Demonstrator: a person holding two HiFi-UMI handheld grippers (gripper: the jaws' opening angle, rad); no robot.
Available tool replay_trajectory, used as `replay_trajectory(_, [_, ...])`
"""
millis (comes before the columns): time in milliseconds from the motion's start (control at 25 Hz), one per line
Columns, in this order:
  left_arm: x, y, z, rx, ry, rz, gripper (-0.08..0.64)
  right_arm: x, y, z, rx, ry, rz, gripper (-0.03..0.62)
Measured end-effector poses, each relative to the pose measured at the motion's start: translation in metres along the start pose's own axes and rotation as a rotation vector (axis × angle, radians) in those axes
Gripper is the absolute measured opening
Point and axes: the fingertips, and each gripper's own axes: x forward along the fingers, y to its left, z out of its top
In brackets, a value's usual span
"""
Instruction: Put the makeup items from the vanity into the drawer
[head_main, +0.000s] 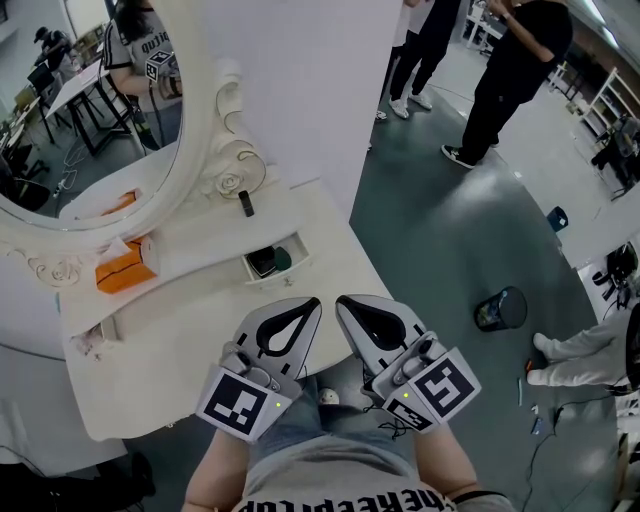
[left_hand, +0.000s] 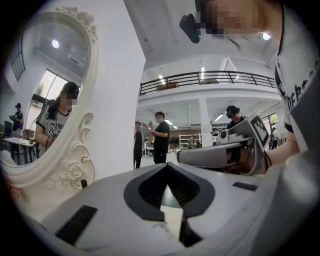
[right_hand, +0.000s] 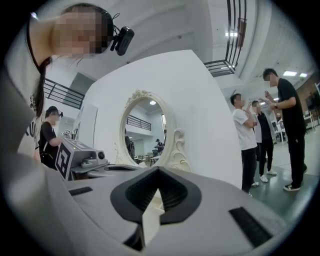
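The white vanity top (head_main: 200, 370) carries an orange box (head_main: 125, 268) by the oval mirror (head_main: 90, 110) and a small black makeup bottle (head_main: 246, 203) standing at the mirror's base. A small drawer (head_main: 275, 262) stands pulled out with dark items inside. My left gripper (head_main: 312, 303) and right gripper (head_main: 345, 300) hover side by side over the vanity's front edge, just short of the drawer. Both are shut with nothing between the jaws, as the left gripper (left_hand: 167, 165) and right gripper (right_hand: 157, 171) show in their own views. The black bottle (left_hand: 83, 183) appears small in the left gripper view.
A crumpled white item (head_main: 95, 340) lies at the vanity's left front. A white wall panel (head_main: 300, 90) stands behind the vanity. On the grey floor to the right are standing people (head_main: 510, 70), a black bin (head_main: 500, 308) and a seated person (head_main: 590, 350).
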Motion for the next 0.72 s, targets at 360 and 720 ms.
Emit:
replay_trajectory(360, [-0.003, -0.009, 0.003, 0.009, -0.004, 0.0, 0.017, -0.008, 0.004, 0.003, -0.011, -0.005, 0.002, 0.011])
replay_trajectory(720, [-0.008, -0.016, 0.004, 0.014, -0.007, 0.002, 0.016, -0.013, 0.01, 0.004, -0.023, -0.007, 0.005, 0.011])
